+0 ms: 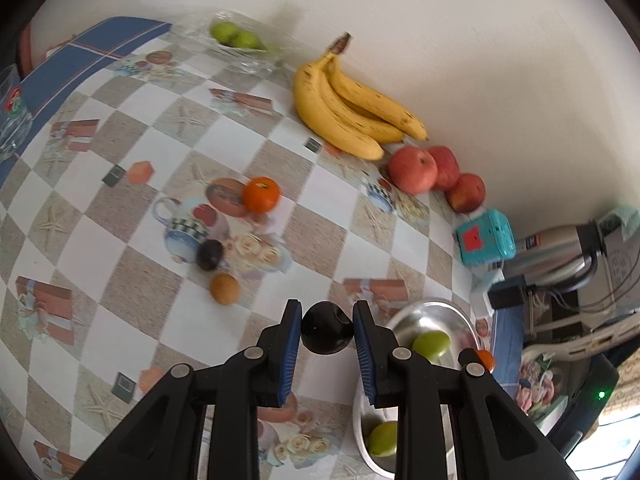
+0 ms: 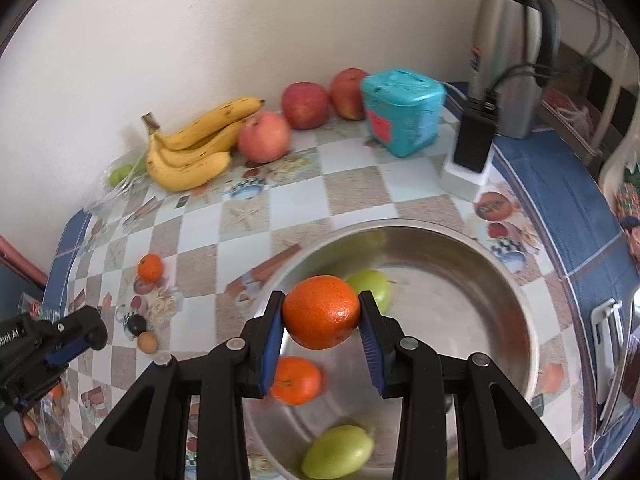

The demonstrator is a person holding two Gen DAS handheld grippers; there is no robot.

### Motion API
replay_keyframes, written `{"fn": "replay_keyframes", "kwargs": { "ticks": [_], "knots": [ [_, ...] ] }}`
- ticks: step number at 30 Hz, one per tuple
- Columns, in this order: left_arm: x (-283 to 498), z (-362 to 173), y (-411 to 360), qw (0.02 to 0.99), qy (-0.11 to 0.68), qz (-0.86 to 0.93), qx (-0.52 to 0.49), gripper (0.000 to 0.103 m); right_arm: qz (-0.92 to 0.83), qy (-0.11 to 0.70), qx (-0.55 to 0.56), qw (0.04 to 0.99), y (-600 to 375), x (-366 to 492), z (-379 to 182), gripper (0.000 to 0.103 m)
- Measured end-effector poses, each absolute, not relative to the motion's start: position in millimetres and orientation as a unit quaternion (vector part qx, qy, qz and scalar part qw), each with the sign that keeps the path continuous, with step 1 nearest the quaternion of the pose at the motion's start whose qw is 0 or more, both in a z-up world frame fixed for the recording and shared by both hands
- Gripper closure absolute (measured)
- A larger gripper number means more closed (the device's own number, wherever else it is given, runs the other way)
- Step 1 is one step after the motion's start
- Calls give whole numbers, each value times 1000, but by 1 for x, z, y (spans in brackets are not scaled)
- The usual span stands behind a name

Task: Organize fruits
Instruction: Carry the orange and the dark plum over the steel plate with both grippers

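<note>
Tabletop [image 1: 132,264] wore checkered cloth. Steel bowl [image 2: 496,280] sat near its edge, holding two green fruits [image 2: 370,286] and one orange [image 2: 296,380]. Bananas [image 1: 344,108] and three apples [image 1: 414,170] lay along wall. Right tool [image 2: 322,312] pinched second orange [image 2: 322,312] above bowl. Left tool [image 1: 327,333] pinched dark plum [image 1: 327,333] above tabletop, beside bowl. Another orange [image 1: 261,194], dark fruit [image 1: 210,255], small brown fruit [image 1: 225,288] lay loose on cloth.
</note>
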State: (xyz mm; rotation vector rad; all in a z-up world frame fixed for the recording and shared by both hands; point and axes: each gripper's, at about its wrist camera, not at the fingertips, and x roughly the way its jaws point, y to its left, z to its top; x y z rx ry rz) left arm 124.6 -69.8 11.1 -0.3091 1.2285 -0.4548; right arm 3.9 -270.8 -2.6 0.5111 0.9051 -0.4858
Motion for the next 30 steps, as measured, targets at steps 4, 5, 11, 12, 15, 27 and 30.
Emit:
{"fn": "replay_keyframes", "kwargs": {
  "ticks": [4,5,11,12,15,27,30],
  "knots": [
    [114,11,-88,778,572,-225,-127,75,-243,425,251,835,-285,-8,-2,65],
    [112,11,-92,778,573,-228,-123,75,-248,424,253,834,-289,-12,-1,65],
    [97,10,-115,775,574,-246,-96,75,-264,418,264,828,-306,-29,2,65],
    [94,10,-119,774,574,-249,-92,75,-266,417,265,828,-308,-31,2,65],
    [86,8,-129,773,576,-256,-80,75,-269,417,266,826,-312,-36,3,65],
    [70,-1,-153,764,585,-270,-48,75,-275,412,268,826,-325,-50,9,65],
    [66,-5,-158,762,587,-269,-39,75,-277,413,268,825,-327,-52,8,65]
  ]
}}
